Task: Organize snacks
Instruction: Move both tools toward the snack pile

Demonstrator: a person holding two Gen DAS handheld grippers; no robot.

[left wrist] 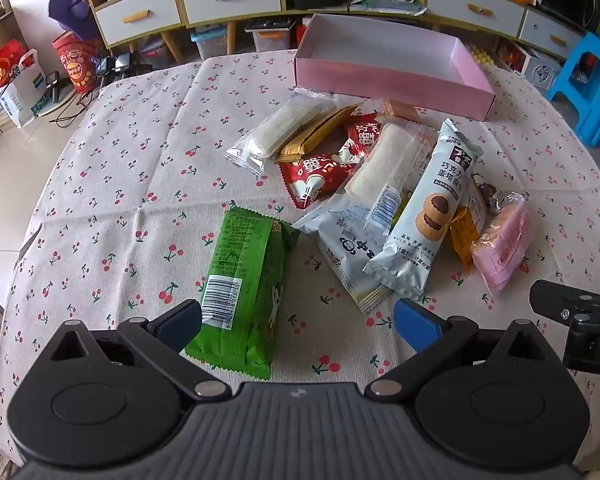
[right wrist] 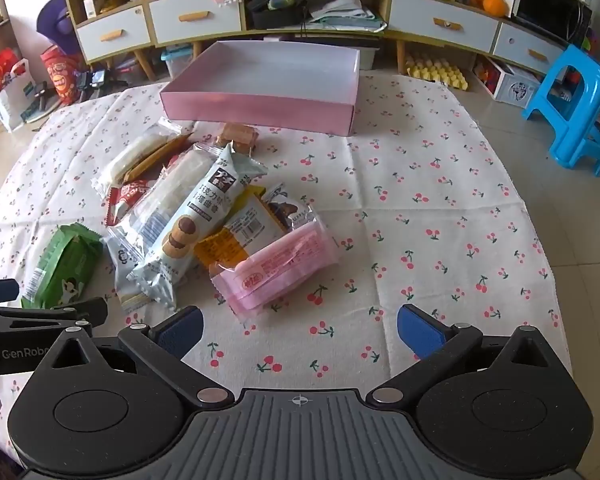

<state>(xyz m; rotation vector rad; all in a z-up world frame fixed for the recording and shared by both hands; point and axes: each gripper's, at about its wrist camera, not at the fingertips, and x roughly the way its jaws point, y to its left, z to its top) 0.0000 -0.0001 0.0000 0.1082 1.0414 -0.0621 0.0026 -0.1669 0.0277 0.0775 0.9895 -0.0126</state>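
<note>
A: Where do the snacks lie?

B: In a loose pile near the middle of the cherry-print cloth-covered table (right wrist: 420, 208), just short of the shallow pink cardboard box (right wrist: 260, 110), which sits at the table's far edge. The green foil snack pack (left wrist: 244, 288) lies apart from the pile, toward the near edge.

A: And the left gripper (left wrist: 298, 322)?

B: Its jaws are spread wide, nothing between them pinched. The left finger's tip overlaps the green pack's near end in the left wrist view; whether it touches, I cannot tell.

A: The right gripper (right wrist: 300, 330)?

B: Spread too, over bare cloth near the near edge. The pink translucent wafer packet (right wrist: 280, 270) lies just beyond it, at the pile's near right side.

A: What else is in the pile?

B: A pale blue cookie packet printed with chocolate tarts (right wrist: 192, 232) on top, a red wrapper (left wrist: 324, 164), clear packets of white bars (left wrist: 268, 132), and an orange sachet (right wrist: 220, 248) beneath.
</note>
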